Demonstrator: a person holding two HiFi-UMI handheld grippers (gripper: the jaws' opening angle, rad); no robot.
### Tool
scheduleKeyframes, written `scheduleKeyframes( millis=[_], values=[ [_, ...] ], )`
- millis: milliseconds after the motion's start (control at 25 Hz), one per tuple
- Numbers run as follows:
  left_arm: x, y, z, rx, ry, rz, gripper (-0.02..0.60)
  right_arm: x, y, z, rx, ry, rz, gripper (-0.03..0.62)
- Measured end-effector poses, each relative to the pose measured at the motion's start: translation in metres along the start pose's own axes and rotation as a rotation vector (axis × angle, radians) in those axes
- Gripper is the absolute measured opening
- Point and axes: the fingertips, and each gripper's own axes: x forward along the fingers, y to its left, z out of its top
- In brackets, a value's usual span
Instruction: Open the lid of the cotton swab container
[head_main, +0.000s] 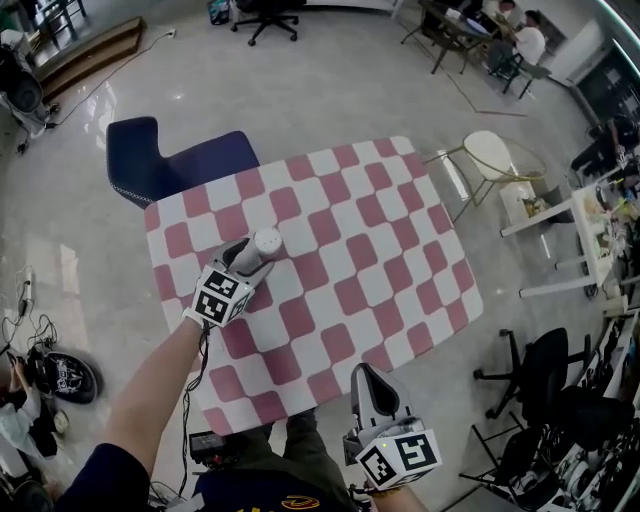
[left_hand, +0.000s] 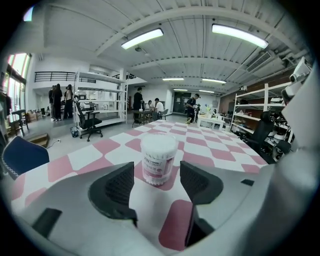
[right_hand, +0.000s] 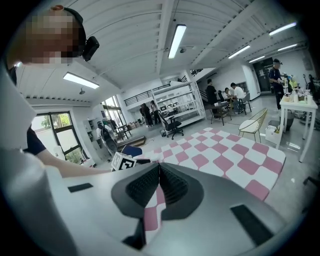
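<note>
I am looking into a big open workspace, part lab and part office. Long tube lights (left_hand: 142, 38) run along a bare ribbed ceiling (left_hand: 200, 60), and the pale floor (head_main: 330, 90) is polished to a shine. Metal shelving racks (left_hand: 100, 100) line the walls, with a railed mezzanine (left_hand: 55, 76) behind them. A rolling office chair (left_hand: 89, 122) stands on the open floor, and people (head_main: 520, 38) sit at a far table while others stand in groups. Cables (head_main: 30, 325) trail on the floor near the pink-and-white checkered surface (head_main: 400, 250), and a white side table (right_hand: 295, 104) is crowded with gear.
</note>
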Motion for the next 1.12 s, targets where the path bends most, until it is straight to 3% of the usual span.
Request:
scheduleKeyframes(
  millis=[440,800,1120],
  values=[
    [0.028,0.003,-0.005,0.08,0.091,0.086,0.272,-0.007,-0.038,-0.01,0.066,0.013,-0.039,0.011],
    [0.021,0.0,-0.011,0.083,0.09,0.085,0.239,-0.01,-0.034,-0.009,0.055,0.015,-0.027,0.011],
    [-0.021,-0.019,0.015,0.047,0.024,0.078,0.239,-0.018,-0.031,0.003,0.033,-0.014,-0.007,0.011]
  ],
)
